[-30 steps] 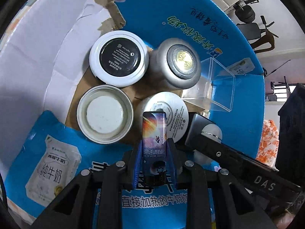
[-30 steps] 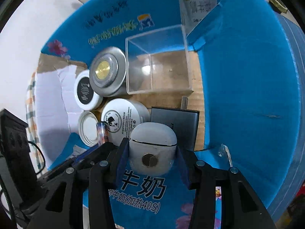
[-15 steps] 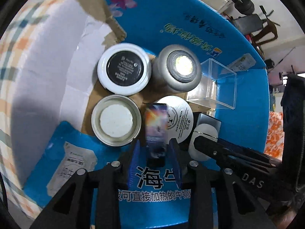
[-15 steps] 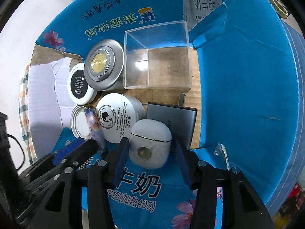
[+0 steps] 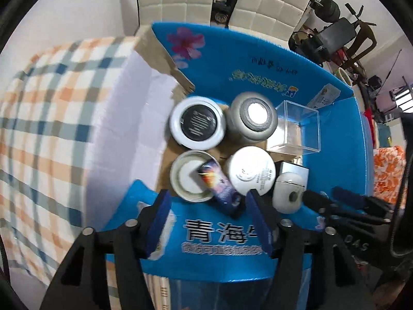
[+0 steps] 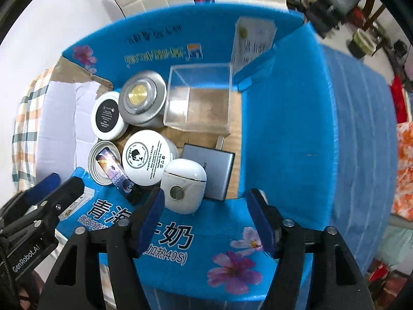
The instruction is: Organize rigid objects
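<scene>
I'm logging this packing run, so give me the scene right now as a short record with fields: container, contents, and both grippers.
container: blue cardboard box, flaps open
jars: four round ones, including black-label jar and silver jar
clear box: clear plastic box, empty, at the far wall
small tube: galaxy-print tube, leaning across the open tin
white case: white earbud case, against grey power bank
left gripper: jaws open, holding nothing
right gripper: jaws open, holding nothing

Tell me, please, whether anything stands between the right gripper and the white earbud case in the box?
Nothing visible does. The right gripper is open above the near wall of the blue box, and the white earbud case lies just beyond its left finger, leaning on the grey power bank.
</scene>
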The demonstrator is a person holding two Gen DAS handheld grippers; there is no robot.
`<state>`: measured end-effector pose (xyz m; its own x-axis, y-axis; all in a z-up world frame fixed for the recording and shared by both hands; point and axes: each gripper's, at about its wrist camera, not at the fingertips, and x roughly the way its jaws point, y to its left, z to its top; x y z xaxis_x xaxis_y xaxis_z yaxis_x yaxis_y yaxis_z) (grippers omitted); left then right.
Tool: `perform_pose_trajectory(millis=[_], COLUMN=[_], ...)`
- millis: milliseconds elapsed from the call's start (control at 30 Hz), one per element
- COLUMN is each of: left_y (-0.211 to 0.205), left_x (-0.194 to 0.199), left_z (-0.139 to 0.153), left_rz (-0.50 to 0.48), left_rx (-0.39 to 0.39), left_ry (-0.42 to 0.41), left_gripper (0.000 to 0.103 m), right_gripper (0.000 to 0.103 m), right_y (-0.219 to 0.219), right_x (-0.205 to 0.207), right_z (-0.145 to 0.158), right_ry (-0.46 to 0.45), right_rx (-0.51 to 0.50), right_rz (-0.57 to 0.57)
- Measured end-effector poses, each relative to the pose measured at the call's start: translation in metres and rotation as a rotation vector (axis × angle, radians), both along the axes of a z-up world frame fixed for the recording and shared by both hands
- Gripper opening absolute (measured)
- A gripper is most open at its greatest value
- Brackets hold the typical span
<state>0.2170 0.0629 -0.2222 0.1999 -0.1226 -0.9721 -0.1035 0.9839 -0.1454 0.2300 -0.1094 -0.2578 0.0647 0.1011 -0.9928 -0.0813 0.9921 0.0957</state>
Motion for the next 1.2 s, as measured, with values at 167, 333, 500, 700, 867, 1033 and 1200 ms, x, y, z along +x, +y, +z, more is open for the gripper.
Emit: perform_pose_trajectory(millis=[167, 333, 500, 700, 867, 1033, 1200], left_y=[0.006, 0.013, 0.014, 0.011, 0.005, -0.006, -0.011], left_x=[-0.002, -0.006, -0.013, -0.023, -0.036, -0.06, -0.087], left_z=[0.007, 0.021, 0.041, 0.07, 0.107, 0.161, 0.204], left_rz=[0.01, 0.015, 0.008, -0.001, -0.014, -0.039, -0.053], left_rx=[0.041, 0.079, 0.099, 0.118, 0.12, 0.125, 0.129], left_ry=[-0.024, -0.042, -0.072, -0.123, -0.18, -0.254, -0.314], left_gripper=[0.094, 0.103, 0.103, 0.103, 0.103, 0.103, 0.103], right_gripper=[0.099, 0.103, 0.103, 0.103, 0.103, 0.103, 0.103], right_y=[0.01, 0.01, 0.006, -0.001, -0.01, -0.018, -0.024], right_x=[-0.004, -0.012, -0.021, -0.035, -0.055, -0.087, -0.121], right_z=[0.024, 0.039, 0.055, 0.086, 0.133, 0.192, 0.244], right_ry=[-0.04, -0.069, -0.096, -0.141, -0.204, -0.277, -0.34], right_rx=[-0.04, -0.062, -0.054, -0.026, 0.016, 0.054, 0.081], right_rz=[0.01, 0.012, -0.013, -0.038, -0.065, -0.085, -0.102])
